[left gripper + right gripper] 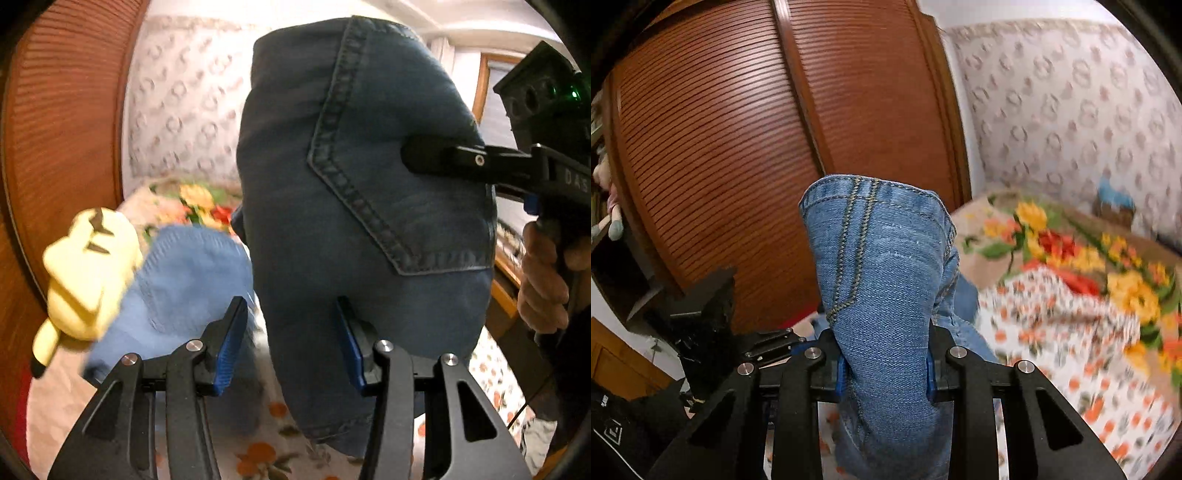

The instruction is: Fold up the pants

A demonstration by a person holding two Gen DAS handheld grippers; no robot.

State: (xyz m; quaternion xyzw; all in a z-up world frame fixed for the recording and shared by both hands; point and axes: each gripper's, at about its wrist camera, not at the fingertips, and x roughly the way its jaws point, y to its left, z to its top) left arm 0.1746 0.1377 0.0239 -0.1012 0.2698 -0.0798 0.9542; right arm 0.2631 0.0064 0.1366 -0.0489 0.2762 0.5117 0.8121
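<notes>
The blue denim pants point(362, 206) hang in the air over the bed, back pocket facing the left wrist view. My right gripper point(417, 158) comes in from the right in that view and is shut on the pants near the pocket's upper edge. In the right wrist view my right gripper point(886, 365) clamps a bunched fold of the denim point(882, 266) between its blue pads. My left gripper point(291, 347) is open, its jaws wide apart just below and in front of the hanging pants, nothing between them.
The bed with a floral sheet point(1071, 332) lies below. A light blue folded garment point(184, 288) and a yellow plush toy point(88, 273) sit on it at left. A brown slatted wardrobe point(720, 129) stands behind, and a patterned wall point(1071, 110) to the right.
</notes>
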